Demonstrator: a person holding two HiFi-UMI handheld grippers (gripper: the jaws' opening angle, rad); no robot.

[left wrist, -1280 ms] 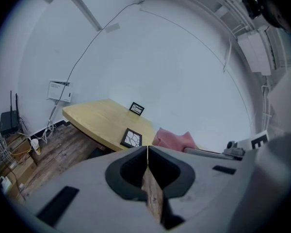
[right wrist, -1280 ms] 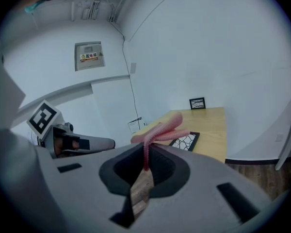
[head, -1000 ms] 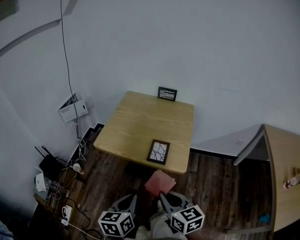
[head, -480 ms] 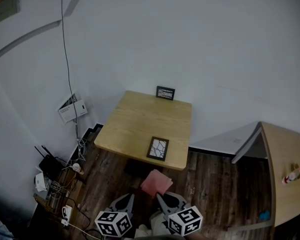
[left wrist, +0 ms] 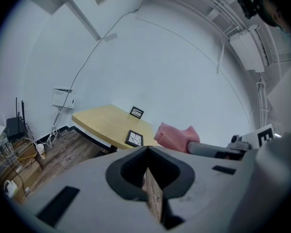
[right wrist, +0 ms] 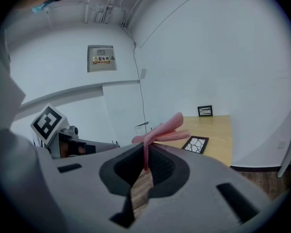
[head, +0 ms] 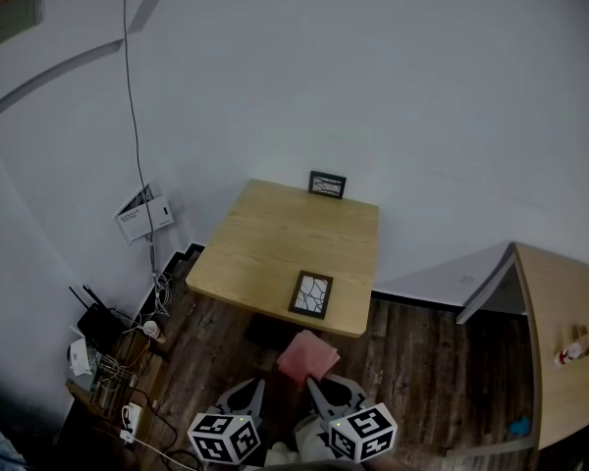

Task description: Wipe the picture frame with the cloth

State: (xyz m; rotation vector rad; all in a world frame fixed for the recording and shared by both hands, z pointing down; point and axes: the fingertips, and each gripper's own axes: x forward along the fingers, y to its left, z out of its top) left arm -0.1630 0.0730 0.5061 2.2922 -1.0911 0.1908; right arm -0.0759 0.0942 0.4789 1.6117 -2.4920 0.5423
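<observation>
place: sparse office-like room | cues: router (head: 96, 320), tangled cables (head: 118, 376), wall electrical box (head: 5, 6), plain table (head: 265, 238)

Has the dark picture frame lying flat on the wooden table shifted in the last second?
No. The flat dark picture frame stays by the near edge of the light wooden table.

Two wooden tables stand in a white-walled room: a near table (head: 275, 234) and a side table (head: 569, 297). Two picture frames are on the near one, a flat frame (head: 311, 294) and an upright frame (head: 327, 184). There are two grippers, the left gripper (head: 261, 388) and the right gripper (head: 312, 385), and one pink cloth (head: 308, 357). One bottle (head: 576, 349), one white wall box (head: 142, 214) and one black router (head: 98, 322) are also seen.
</observation>
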